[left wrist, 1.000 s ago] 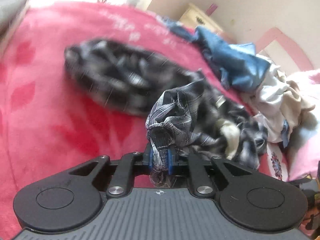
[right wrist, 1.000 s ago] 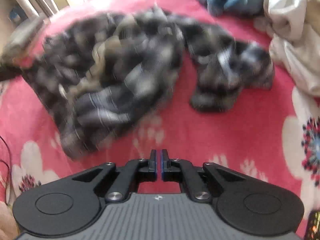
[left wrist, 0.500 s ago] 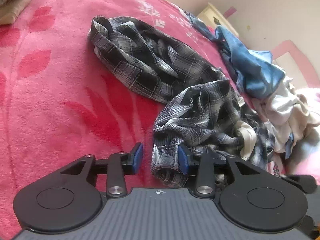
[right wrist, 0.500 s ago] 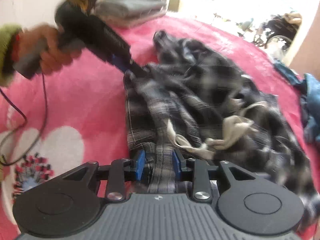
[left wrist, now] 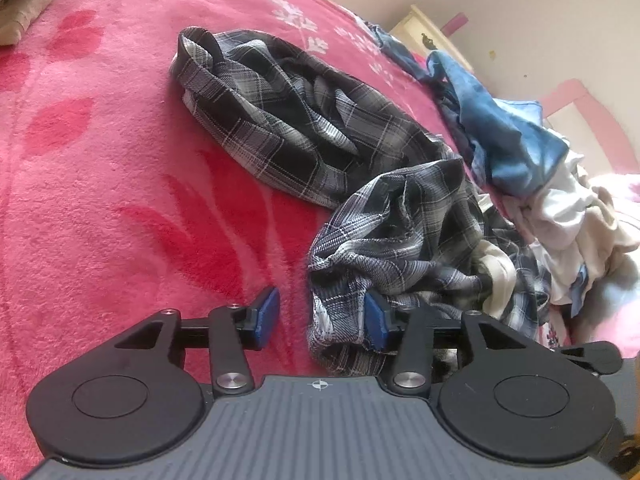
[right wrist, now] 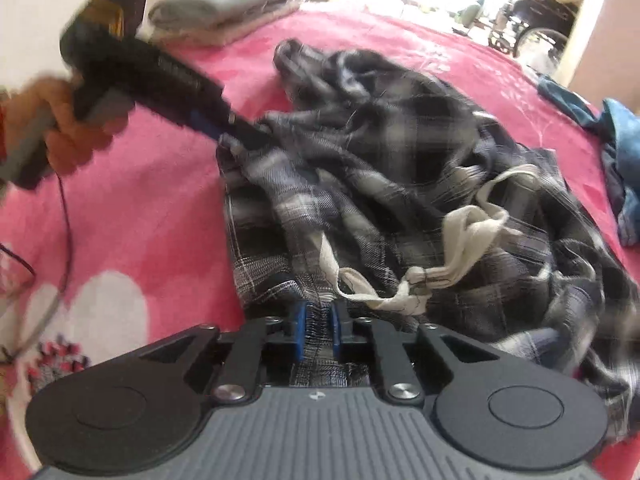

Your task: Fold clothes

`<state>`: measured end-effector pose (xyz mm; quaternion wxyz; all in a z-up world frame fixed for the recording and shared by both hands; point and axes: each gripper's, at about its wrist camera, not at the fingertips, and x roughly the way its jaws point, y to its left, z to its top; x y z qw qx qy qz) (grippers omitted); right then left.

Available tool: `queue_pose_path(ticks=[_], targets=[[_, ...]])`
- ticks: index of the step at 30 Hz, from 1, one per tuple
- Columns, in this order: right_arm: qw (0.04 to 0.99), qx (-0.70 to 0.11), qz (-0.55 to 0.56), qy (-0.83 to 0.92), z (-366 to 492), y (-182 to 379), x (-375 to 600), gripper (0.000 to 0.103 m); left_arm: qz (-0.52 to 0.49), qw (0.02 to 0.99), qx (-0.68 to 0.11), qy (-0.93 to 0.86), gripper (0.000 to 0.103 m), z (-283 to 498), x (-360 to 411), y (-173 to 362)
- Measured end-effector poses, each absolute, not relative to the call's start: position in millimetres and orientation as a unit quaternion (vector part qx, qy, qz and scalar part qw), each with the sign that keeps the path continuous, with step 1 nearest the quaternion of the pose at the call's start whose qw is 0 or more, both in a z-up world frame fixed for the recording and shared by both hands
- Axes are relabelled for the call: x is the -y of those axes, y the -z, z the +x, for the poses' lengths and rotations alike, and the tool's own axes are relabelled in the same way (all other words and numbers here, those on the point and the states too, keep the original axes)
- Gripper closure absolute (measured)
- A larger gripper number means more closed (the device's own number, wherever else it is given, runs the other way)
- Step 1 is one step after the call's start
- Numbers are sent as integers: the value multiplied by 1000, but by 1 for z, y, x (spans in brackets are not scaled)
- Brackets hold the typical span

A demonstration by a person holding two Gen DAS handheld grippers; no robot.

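A crumpled black-and-grey plaid garment point(left wrist: 304, 128) lies on the pink blanket point(left wrist: 100, 200). My left gripper point(left wrist: 320, 318) is open, and a bunched fold of the plaid rests loose against its right pad point(left wrist: 376, 320). In the right wrist view my right gripper point(right wrist: 316, 332) is shut on the near edge of the plaid garment point(right wrist: 400, 152). A white drawstring point(right wrist: 472, 232) trails across the cloth. The left gripper point(right wrist: 244, 134), held by a hand point(right wrist: 60, 128), touches the garment's far left edge.
A blue garment point(left wrist: 500, 140) and a heap of white clothes point(left wrist: 568, 216) lie to the right of the plaid. Folded grey clothes point(right wrist: 224, 8) sit at the bed's far side. A thin cable point(right wrist: 66, 220) runs over the blanket point(right wrist: 152, 216) at left.
My left gripper opened and let go of the plaid fold. My right gripper swung round to the garment's near edge, opened, then shut on it.
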<state>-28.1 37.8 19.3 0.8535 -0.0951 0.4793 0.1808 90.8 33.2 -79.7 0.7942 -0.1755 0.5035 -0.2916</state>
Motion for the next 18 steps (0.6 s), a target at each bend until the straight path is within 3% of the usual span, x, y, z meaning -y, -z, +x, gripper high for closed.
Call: queue_pose_path(ticks=[3,11,18], targets=[[858,-482,-51,-171,-25,-26,-24,96,-182,791,-504,294,57,91,-35,81],[854,-471,55,-213,-29,-42,1,96,-211,781,-509,293,57,95,-43,82],[829,-484,-4,-281,-43,-26,-32,95,-273,764,-512,283,57,100,-65,87]])
